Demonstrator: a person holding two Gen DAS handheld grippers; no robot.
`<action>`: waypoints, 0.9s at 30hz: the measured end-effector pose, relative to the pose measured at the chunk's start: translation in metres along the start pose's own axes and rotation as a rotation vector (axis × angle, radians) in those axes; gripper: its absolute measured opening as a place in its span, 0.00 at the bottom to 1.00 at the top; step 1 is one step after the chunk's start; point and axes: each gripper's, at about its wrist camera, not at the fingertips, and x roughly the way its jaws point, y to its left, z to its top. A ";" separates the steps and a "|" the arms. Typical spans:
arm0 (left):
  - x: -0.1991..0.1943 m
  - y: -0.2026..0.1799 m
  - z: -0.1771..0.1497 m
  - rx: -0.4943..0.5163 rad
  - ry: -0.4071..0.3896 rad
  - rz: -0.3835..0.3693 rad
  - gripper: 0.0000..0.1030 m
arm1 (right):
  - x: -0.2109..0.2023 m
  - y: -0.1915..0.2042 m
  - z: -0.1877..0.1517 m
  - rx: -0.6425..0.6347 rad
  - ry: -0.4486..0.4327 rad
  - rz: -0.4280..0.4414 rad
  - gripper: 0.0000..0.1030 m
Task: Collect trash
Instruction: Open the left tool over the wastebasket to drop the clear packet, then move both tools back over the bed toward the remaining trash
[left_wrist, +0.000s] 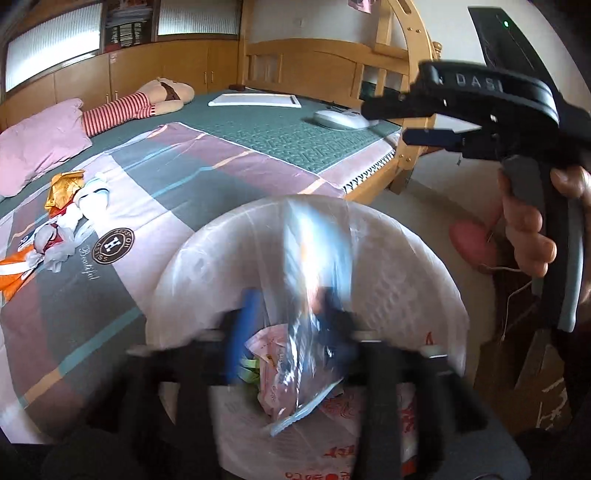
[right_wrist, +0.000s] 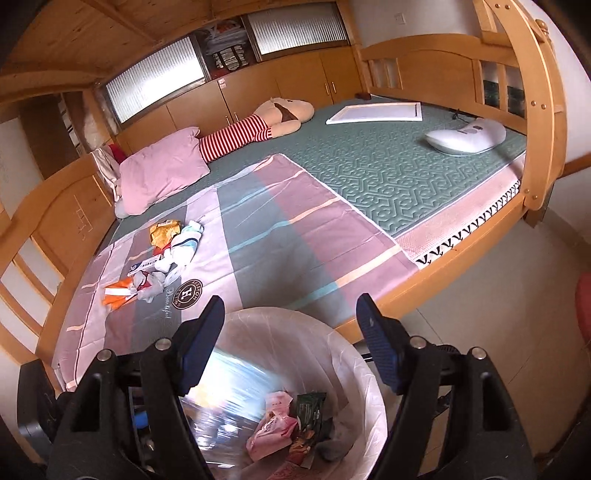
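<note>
- Trash bin (right_wrist: 354, 354) sits right under both grippers, beside the bed. It has a thin white liner, and wrappers (right_wrist: 284, 424) already lie at the bottom.
- Clear plastic bag (left_wrist: 314, 295) is blurry and hangs between the fingers of the left gripper (left_wrist: 291, 321), just over the bin's mouth. The fingers stand apart and do not look like they squeeze it, so I think the bag is let go and dropping in.
- To do this step well, I would keep the left gripper over the middle of the bin until the bag is all the way inside. A light bag can catch on the rim or stick to a finger.
- Right gripper (right_wrist: 291, 332) is wide open with nothing in it. It tilts down over the bin and faces the bed.
- From the left camera, a person's hand (left_wrist: 528, 221) wraps around the right gripper's handle, off to the right and higher than the bin.
- More trash (right_wrist: 159, 266) waits farther off on the striped sheet (right_wrist: 295, 206): a gold wrapper, white crumpled bits and an orange packet, all close together.
- To get it, I think a gripper must reach well across the bed, away from the bin.
- Far back lie a pink pillow (right_wrist: 162, 173) and a stuffed toy (right_wrist: 266, 118).
</note>
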 end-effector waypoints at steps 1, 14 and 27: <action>-0.006 0.005 -0.001 -0.024 -0.029 0.027 0.71 | 0.000 0.001 0.000 -0.003 -0.001 -0.003 0.71; -0.033 0.119 -0.018 -0.519 -0.073 0.450 0.86 | 0.021 0.045 0.006 -0.084 0.056 0.039 0.71; -0.077 0.282 -0.035 -0.794 -0.062 0.743 0.94 | 0.199 0.275 0.032 -0.429 0.205 0.209 0.71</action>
